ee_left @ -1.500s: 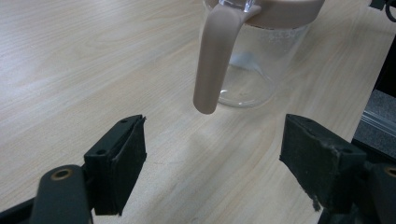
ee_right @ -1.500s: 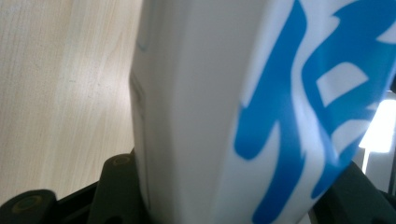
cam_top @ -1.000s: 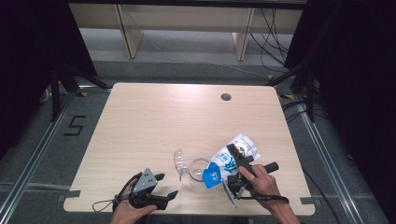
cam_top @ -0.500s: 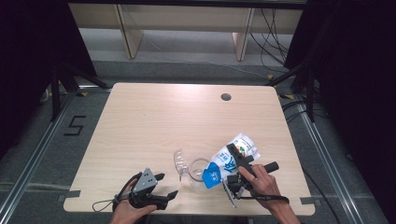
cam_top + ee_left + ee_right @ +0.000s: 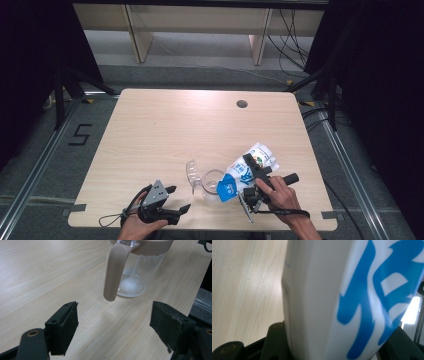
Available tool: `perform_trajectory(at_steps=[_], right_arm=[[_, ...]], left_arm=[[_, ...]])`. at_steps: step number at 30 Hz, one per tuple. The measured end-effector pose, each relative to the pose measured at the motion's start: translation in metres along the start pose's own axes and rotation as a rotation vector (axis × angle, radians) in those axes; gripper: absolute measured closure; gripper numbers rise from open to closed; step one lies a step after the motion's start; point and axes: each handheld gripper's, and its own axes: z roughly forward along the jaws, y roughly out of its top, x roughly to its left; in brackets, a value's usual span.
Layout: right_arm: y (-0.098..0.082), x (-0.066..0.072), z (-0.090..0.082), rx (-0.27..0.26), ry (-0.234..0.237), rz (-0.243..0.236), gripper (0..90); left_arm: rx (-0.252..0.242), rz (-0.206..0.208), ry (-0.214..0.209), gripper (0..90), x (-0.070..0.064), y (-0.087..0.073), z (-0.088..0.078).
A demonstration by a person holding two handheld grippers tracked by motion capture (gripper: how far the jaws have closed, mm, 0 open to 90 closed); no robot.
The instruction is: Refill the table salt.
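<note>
The white-and-blue pouch (image 5: pixel 247 170) is tilted over the clear pitcher (image 5: pixel 212 182), its blue lower end touching or just above the pitcher's rim and its white upper end rising back and to the right, away from the person. Its long axis therefore runs on a diagonal, down toward the pitcher mouth. The right hand-held gripper (image 5: pixel 250 186) is clamped on the pouch around its middle; in the right gripper view the pouch (image 5: pixel 332 297) sits squeezed between the two black jaws.

The pitcher stands upright on the surface (image 5: pixel 200 125) near the front edge, just left of the right hand (image 5: pixel 277 195). In the left gripper view it shows a pinkish-beige lid and handle (image 5: pixel 115 272), with a little white powder lying on its bottom. The handle hangs toward the left hand-held gripper (image 5: pixel 113 327), whose jaws stand wide apart and empty, a little short of it and low over the surface.

The pour seems under way, so what counts is keeping the pouch's low end over the pitcher opening. The left hand-held gripper (image 5: pixel 177 200) is the nearer free one to steady the pitcher by its handle.
</note>
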Motion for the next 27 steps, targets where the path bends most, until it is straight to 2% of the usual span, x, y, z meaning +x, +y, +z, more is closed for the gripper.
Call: perform_trajectory(at_steps=[2, 3, 4, 8, 9, 11, 12, 13, 14, 20, 23, 24, 25, 27], right_arm=[[0.0004, -0.0012, -0.0003, -0.002, -0.007, -0.017, 49.4], [0.0001, 0.0001, -0.0002, 0.0, -0.003, -0.004, 49.4], [-0.0003, 0.0009, 0.0006, -0.012, -0.018, 0.001, 49.4], [-0.0001, 0.0011, 0.0006, -0.009, -0.018, 0.0, 49.4], [0.0002, -0.0002, 0.0005, -0.007, -0.01, -0.011, 49.4], [0.0006, -0.0021, 0.0013, -0.02, -0.022, -0.033, 49.4], [0.0003, -0.0009, 0.0019, -0.024, -0.033, -0.029, 49.4], [0.001, -0.0025, 0.0007, -0.012, -0.024, -0.042, 49.4], [0.001, -0.0041, 0.0017, -0.033, -0.047, -0.066, 49.5], [0.0009, -0.0038, 0.0017, -0.033, -0.045, -0.064, 49.6], [0.0003, -0.0008, 0.0015, -0.026, -0.042, -0.037, 49.9], [0.0008, -0.002, 0.0005, -0.015, -0.038, -0.046, 49.9], [0.0009, -0.004, 0.001, -0.032, -0.047, -0.069, 49.9], [0.001, -0.0044, 0.0008, -0.027, -0.041, -0.069, 50.0]], left_arm=[[0.001, 0.001, -0.001, 21.8, -0.0001, 0.0, 0.0], [-0.005, -0.004, -0.002, 21.8, -0.0006, 0.0, 0.0004], [0.0, 0.0, 0.0, 21.8, -0.0001, 0.0, 0.0], [-0.002, -0.001, -0.001, 21.8, -0.0002, 0.0, 0.0001], [-0.001, -0.001, 0.0, 21.8, -0.0001, 0.0, 0.0001], [0.0, -0.001, 0.0, 21.8, 0.0, -0.0001, 0.0], [-0.001, -0.001, 0.0, 21.8, 0.0, -0.0001, 0.0001], [-0.001, -0.001, 0.0, 21.8, 0.0001, -0.0001, 0.0001], [-0.003, -0.002, 0.001, 21.8, 0.0, -0.0002, 0.0002], [-0.002, 0.0, 0.0, 21.8, 0.0004, 0.0, 0.0004], [-0.002, 0.001, 0.001, 21.8, 0.0001, 0.0001, 0.0007], [-0.002, 0.008, 0.002, 21.8, 0.0004, 0.0002, 0.0005], [-0.002, 0.024, 0.002, 21.8, 0.0011, 0.0006, 0.0005], [0.0, 0.022, 0.006, 21.8, 0.0009, 0.0005, 0.0003]])
